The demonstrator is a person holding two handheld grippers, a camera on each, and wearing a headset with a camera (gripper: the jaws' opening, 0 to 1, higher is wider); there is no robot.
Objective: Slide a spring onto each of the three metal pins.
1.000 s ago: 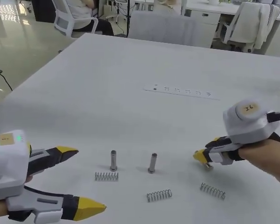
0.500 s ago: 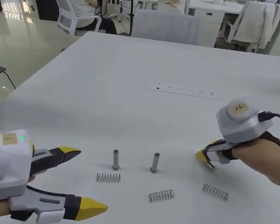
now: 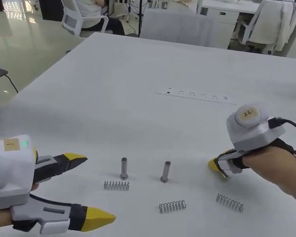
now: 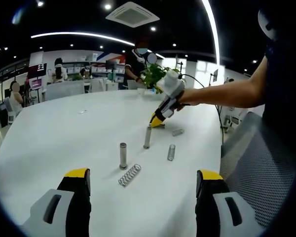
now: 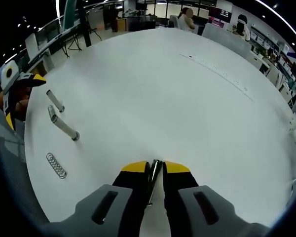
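I'm looking down on a big white table with a strip of sockets set into it farther out. My left gripper hovers low at the near left edge with its yellow-tipped jaws wide apart and nothing between them; its own camera shows the same gap with the parts lying ahead of it. My right gripper sits on the right, tips down at the table, and from its own camera the jaws are clamped together on the held pin, a thin metal rod running up between the pads. The other two pins stand upright in the middle of the table, between the grippers: the left pin and the middle pin, near each other but apart. All three springs lie flat on the table on my side of the pins: the left spring just beside the foot of the left pin, the middle spring nearer to me than the middle pin, and the right spring just below the right gripper's tips.
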